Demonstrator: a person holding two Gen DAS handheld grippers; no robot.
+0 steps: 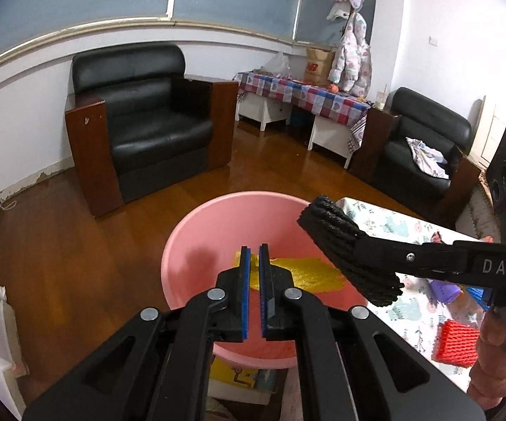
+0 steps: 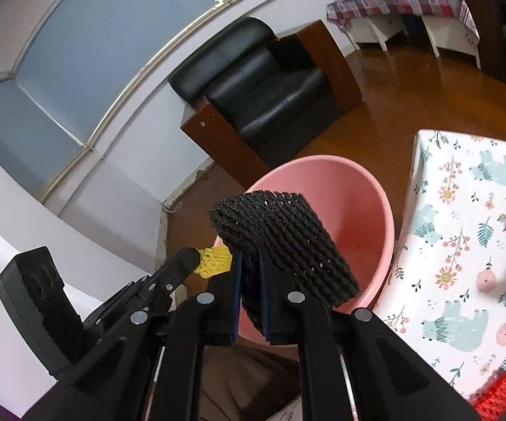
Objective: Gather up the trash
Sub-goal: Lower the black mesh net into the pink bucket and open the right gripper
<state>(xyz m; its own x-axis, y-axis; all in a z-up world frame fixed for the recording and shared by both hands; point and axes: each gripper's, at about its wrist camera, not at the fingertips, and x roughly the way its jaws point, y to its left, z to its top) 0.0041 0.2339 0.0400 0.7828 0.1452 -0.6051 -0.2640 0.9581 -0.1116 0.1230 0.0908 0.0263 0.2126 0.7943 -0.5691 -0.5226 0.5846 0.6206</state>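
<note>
The right gripper (image 2: 251,277) has its jaws pinching a black foam net (image 2: 284,242) above the pink basin's (image 2: 368,189) rim. The left gripper (image 1: 254,280) has its jaws pressed on a yellow foam net (image 1: 305,273) over the basin. A red foam net (image 1: 458,343) lies on the floral-clothed worktop (image 1: 407,312).
</note>
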